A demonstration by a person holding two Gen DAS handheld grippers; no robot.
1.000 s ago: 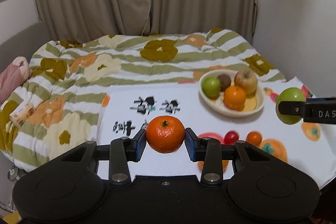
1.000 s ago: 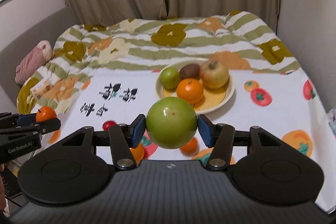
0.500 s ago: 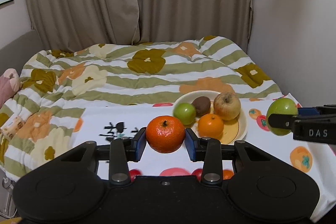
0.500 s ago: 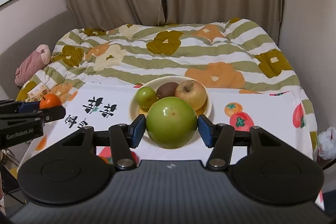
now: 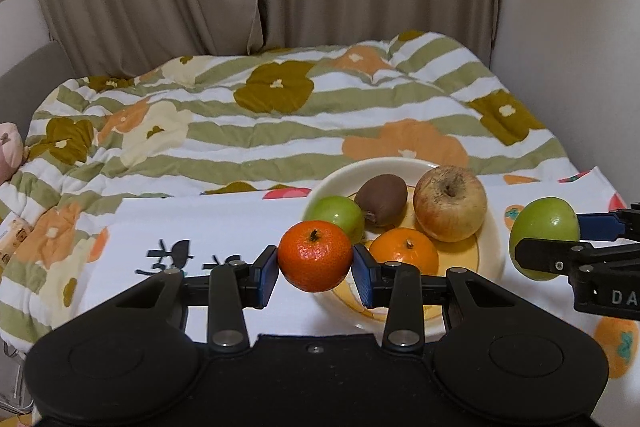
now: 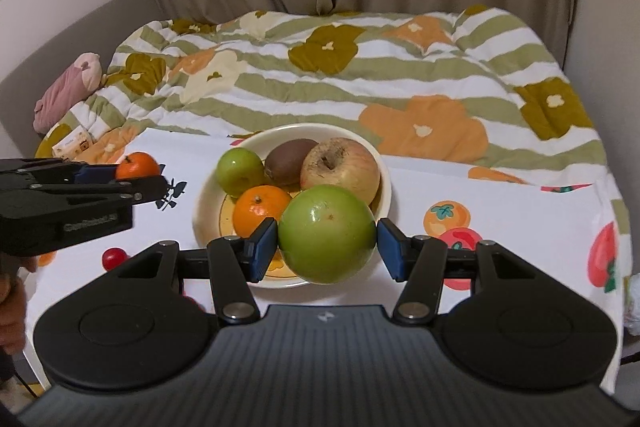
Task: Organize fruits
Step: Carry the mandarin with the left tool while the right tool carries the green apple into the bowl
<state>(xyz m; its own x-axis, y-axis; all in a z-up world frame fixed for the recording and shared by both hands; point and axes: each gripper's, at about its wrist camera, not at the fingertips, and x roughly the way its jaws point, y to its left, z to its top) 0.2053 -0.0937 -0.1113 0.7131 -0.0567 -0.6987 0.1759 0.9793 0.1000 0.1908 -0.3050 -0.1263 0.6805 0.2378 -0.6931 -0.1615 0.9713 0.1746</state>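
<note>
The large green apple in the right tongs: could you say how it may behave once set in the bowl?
The large green apple is round and smooth, so it will likely roll. The bowl already holds four fruits, so it may perch on top.

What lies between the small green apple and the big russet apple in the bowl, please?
A brown kiwi sits between the small green apple and the russet apple in the bowl, clearest in the right wrist view.

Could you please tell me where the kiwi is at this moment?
The kiwi lies at the back of the cream bowl, between the small green apple on its left and the big yellowish apple on its right, seen from the right wrist.
</note>
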